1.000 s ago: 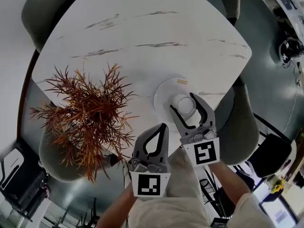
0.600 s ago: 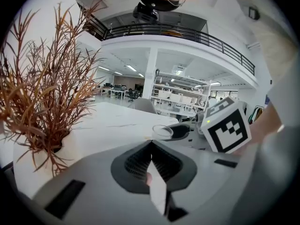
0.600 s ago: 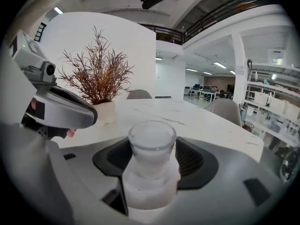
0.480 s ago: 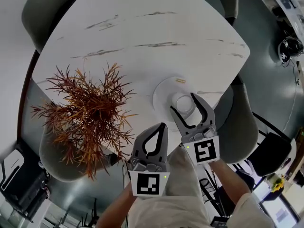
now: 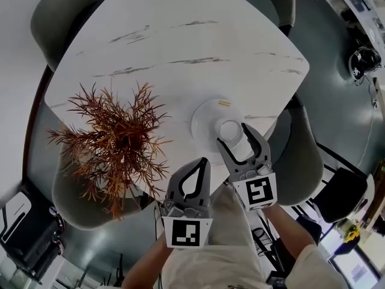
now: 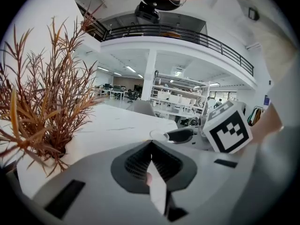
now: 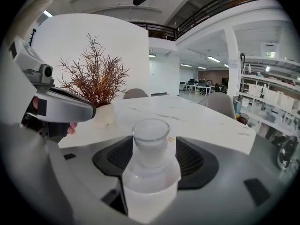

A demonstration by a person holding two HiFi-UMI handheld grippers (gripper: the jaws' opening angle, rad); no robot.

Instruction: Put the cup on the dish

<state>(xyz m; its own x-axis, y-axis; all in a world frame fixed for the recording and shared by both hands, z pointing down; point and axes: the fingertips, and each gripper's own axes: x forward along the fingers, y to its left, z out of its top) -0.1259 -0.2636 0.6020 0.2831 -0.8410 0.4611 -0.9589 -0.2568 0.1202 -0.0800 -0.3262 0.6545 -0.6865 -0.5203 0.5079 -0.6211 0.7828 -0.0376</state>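
A translucent white cup (image 5: 231,131) stands upright between the jaws of my right gripper (image 5: 233,133), over the near part of a round white dish (image 5: 207,113) on the white marble table (image 5: 180,41). In the right gripper view the cup (image 7: 151,139) fills the gap between the two ribbed pads, and my right gripper (image 7: 151,143) is shut on it. The gripper body hides the cup's base, so contact with the dish is unclear. My left gripper (image 5: 203,161) hangs shut and empty just off the table's near edge, left of the right one. Its tips (image 6: 151,145) meet.
A reddish-brown dried plant (image 5: 117,140) in a white pot (image 7: 105,115) stands on the table's near left, close to the left gripper. Grey chairs ring the table, one at the right (image 5: 301,161) and one at the far left (image 5: 63,17).
Almost nothing: the right gripper and the cup stay at the dish's near side, and the left gripper keeps its place. Only the head view has shifted slightly.
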